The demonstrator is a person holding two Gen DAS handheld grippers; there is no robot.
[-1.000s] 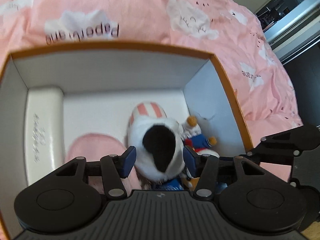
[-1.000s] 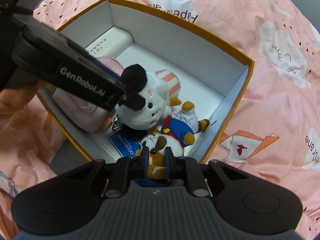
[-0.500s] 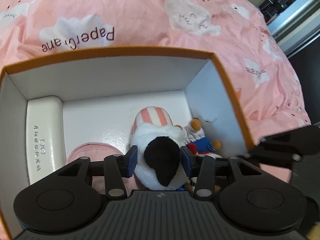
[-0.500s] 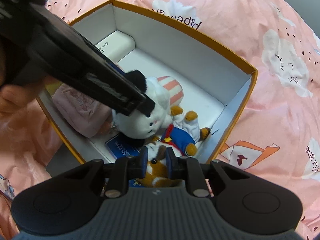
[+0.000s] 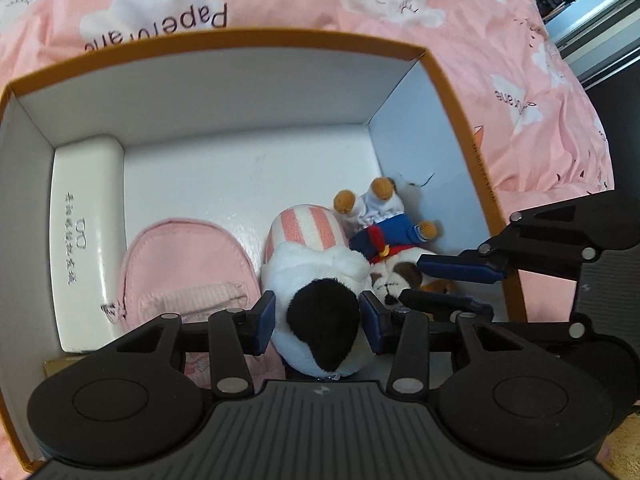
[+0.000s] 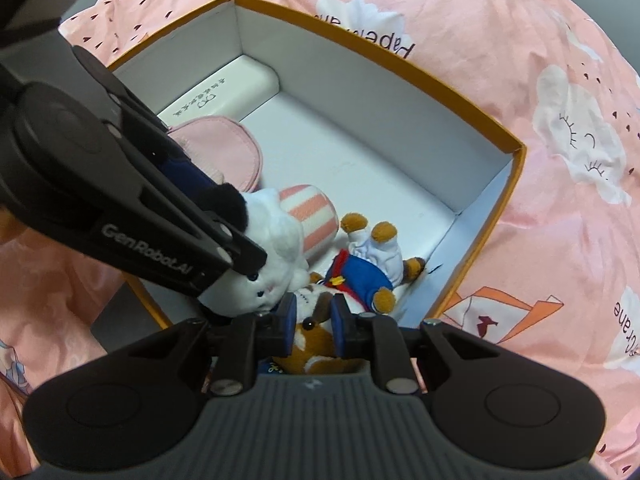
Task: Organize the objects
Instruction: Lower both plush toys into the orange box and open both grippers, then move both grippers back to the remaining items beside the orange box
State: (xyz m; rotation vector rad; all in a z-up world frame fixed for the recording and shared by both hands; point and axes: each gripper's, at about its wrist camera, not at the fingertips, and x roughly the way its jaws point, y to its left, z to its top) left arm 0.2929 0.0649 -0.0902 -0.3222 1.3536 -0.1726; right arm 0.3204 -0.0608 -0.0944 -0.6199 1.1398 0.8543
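2 plush toys [image 5: 320,280] [image 6: 352,276] are being counted in 1 box [image 5: 224,80], w/ 1 pink pouch [image 5: 184,268], 1 white case [image 5: 84,232], poss. 1 blue tag, mostly hidden.

The pink pouch's [image 5: 184,272] near end hides behind the left tool [image 5: 316,322].

An orange-rimmed box [image 5: 448,92] with white walls rests on pink bedding. Along its left wall lies a white case [image 5: 80,236] bearing small print. Beside it, a pink pouch [image 5: 180,264] lies flat on the floor. A white plush [image 5: 316,280] with a black ear and pink-striped body is clamped at the head between blue pads. Touching it — toward the right wall — a brown dog plush [image 6: 360,272] in a blue top lies feet-up, its head pinched too.
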